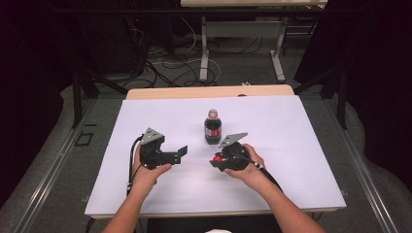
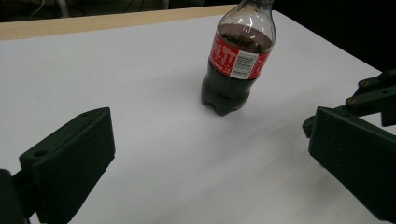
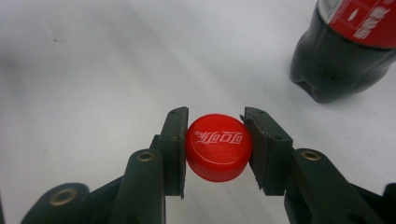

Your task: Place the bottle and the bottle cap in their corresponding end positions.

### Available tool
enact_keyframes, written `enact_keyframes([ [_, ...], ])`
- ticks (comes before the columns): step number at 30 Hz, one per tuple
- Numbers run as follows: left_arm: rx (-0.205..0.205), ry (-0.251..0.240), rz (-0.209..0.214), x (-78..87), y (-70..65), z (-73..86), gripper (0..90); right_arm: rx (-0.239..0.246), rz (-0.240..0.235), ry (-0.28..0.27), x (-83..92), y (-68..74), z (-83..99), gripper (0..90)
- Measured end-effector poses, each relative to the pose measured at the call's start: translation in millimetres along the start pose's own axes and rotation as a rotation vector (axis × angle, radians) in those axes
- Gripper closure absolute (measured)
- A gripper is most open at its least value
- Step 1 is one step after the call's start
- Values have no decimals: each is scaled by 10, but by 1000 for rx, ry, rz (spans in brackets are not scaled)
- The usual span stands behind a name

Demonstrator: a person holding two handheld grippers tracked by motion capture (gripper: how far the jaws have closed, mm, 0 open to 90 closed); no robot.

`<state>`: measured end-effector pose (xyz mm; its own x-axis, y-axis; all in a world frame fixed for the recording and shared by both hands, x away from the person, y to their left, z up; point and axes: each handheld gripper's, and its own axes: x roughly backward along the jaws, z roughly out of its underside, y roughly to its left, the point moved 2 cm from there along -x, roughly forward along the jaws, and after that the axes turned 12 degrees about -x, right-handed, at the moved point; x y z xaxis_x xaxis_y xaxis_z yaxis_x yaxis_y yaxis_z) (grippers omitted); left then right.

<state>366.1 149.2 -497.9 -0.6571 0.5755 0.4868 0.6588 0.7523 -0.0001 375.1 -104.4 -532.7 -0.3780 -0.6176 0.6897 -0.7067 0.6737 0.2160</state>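
A small cola bottle (image 1: 213,127) with a red label stands upright on the white table (image 1: 145,116), uncapped; it shows in the left gripper view (image 2: 236,60) and at the top right of the right gripper view (image 3: 345,51). My right gripper (image 3: 218,147) is shut on the red bottle cap (image 3: 218,148), held low over the table just in front of the bottle (image 1: 219,158). My left gripper (image 1: 180,153) stands open to the left of the bottle, pointing toward it, nothing between its fingers (image 2: 74,158).
The white sheet covers a wooden tabletop whose far edge (image 1: 209,91) shows behind the bottle. Beyond it, cables and table legs (image 1: 204,58) lie on the floor. Dark curtains flank both sides.
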Motion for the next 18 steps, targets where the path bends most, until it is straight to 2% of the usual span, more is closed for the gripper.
enact_keyframes([
  [3, 5, 2, -5, -2, 10, 19, 8, -10, -4, 11, -103, 3, 29, 613],
  [5, 18, 4, -1, -3, 10, 28, 8, -13, -15, 47, -157, 3, 60, 612],
  [7, 9, 4, -2, 0, 19, 33, 8, -11, -20, 69, -207, 19, 100, 612],
  [12, 20, -1, 0, 3, 25, 38, 8, -36, -12, 89, -263, 24, 170, 611],
  [15, 18, 8, 0, 0, 27, 44, 8, -29, -6, 70, -292, -1, 192, 611],
  [18, 24, 5, 3, -8, 24, 46, 8, -23, -2, 89, -300, -25, 207, 611],
])
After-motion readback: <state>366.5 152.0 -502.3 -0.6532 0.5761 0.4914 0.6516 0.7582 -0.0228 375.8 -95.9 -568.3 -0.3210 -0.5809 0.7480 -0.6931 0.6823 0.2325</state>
